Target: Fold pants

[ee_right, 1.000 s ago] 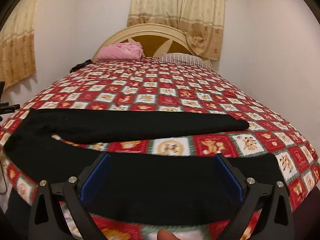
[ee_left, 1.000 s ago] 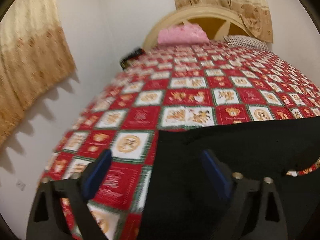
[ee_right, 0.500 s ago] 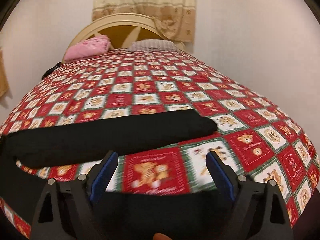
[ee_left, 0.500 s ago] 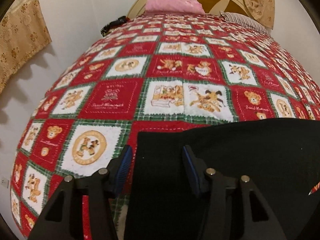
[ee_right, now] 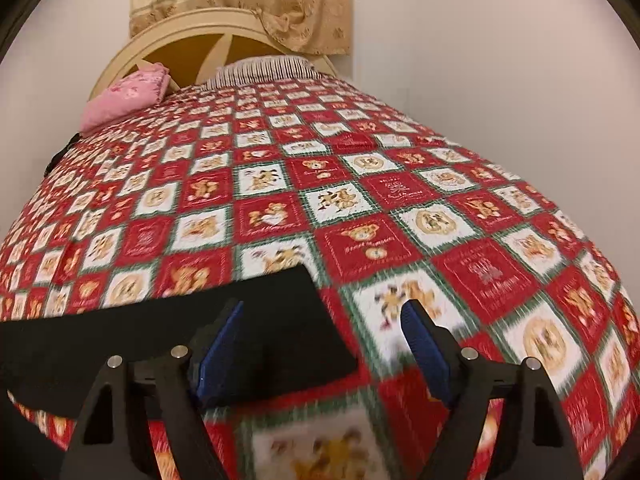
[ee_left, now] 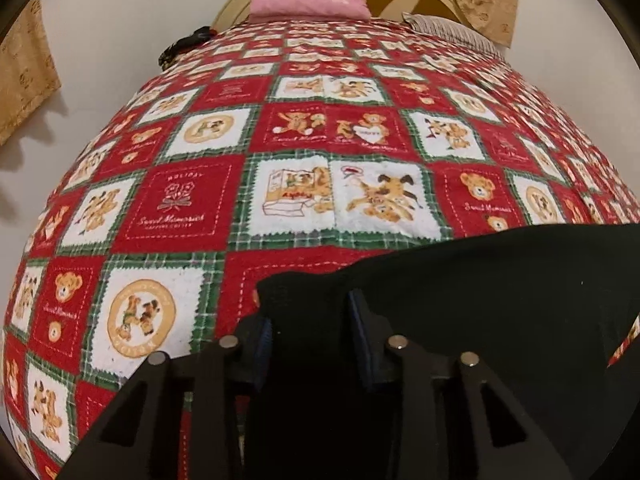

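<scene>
2 grippers: both over the near end of the bed, 1 at each end of the pants.
Pants (ee_left: 500, 300): black, lying across the near part of the quilt (ee_left: 192, 204); in the right wrist view the pants (ee_right: 160, 344) show a squared end pointing right, likely a leg hem.
Left gripper (ee_left: 310, 344): jaws drawn close with a raised corner of black cloth between them; grasping the pants, as far as the dark picture shows.
Right gripper (ee_right: 324, 356): jaws released and wide apart; its left finger (ee_right: 218, 350) is over the cloth end, its right finger (ee_right: 426, 354) over bare quilt (ee_right: 460, 216). Whether either touches, I cannot tell.
Handling, judged: soft, limp and light; the cloth will sag and drag between holds, not slip. Nothing fragile.
Where to hold, judged: corners or hem edge, both layers pinched together; the right gripper would need to shift left to straddle the hem corner.
Left surroundings: curtain (ee_left: 24, 80) on the wall, dark object (ee_left: 188, 42) at the far bed edge, well apart from the work.
Far end: pink pillow (ee_left: 308, 0), striped pillow (ee_right: 264, 70), headboard (ee_right: 188, 40), second curtain (ee_right: 248, 4); all well apart.
Obstructions: none seen between the grippers; the quilt may grip the cloth during a drag, and the near bed edge is close.
</scene>
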